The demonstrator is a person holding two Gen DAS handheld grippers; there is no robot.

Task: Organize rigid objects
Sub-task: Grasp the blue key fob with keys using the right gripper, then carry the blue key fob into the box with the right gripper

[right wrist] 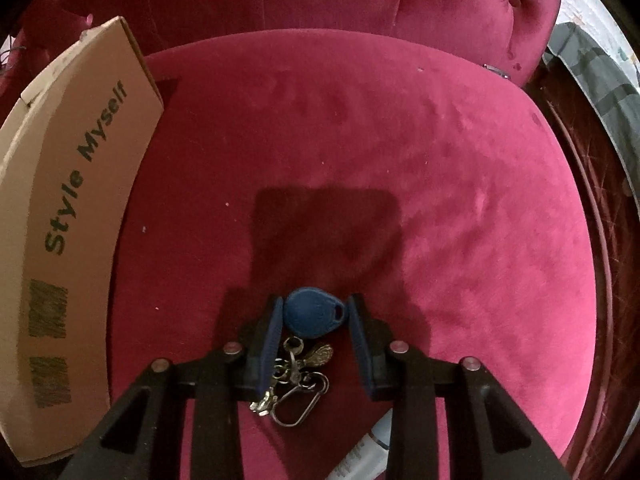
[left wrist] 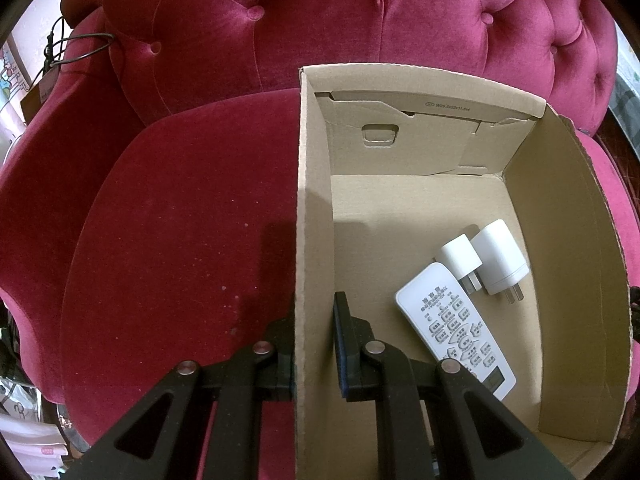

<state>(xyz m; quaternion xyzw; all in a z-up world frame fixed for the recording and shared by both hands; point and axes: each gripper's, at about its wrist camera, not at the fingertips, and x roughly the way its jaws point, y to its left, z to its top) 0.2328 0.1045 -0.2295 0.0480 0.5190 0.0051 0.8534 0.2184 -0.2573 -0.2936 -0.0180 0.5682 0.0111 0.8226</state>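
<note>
Red velvet tufted armchair [left wrist: 168, 208] fills both views; all items sit on its seat cushion. Open cardboard box [left wrist: 560, 280] stands on the seat, printed "Style Myself" on the outer wall seen from the right wrist view [right wrist: 80, 184]. Left gripper [left wrist: 314, 344] straddles the box's left wall: one finger outside against the cardboard, the other inside the box, the jaws clamped on that wall. Inside the box, on the floor toward its right side: a white remote control [left wrist: 452, 324] lying flat, buttons up, and two white plug adapters, the larger one [left wrist: 500, 260] and the smaller one [left wrist: 458, 260], side by side and touching, prongs pointing toward the camera; the smaller adapter lies against the remote's far end. Right gripper [right wrist: 316, 320] is low over the seat, well to the right of the box, jaws parted, with a blue key fob [right wrist: 314, 316] between the blue pads [right wrist: 272, 340]; contact on the left pad looks likely, right pad shows a slight gap. The fob's metal keyring cluster [right wrist: 296, 380] lies on the cushion just behind. A white tube [right wrist: 368, 444] shows partly at the bottom edge.
</note>
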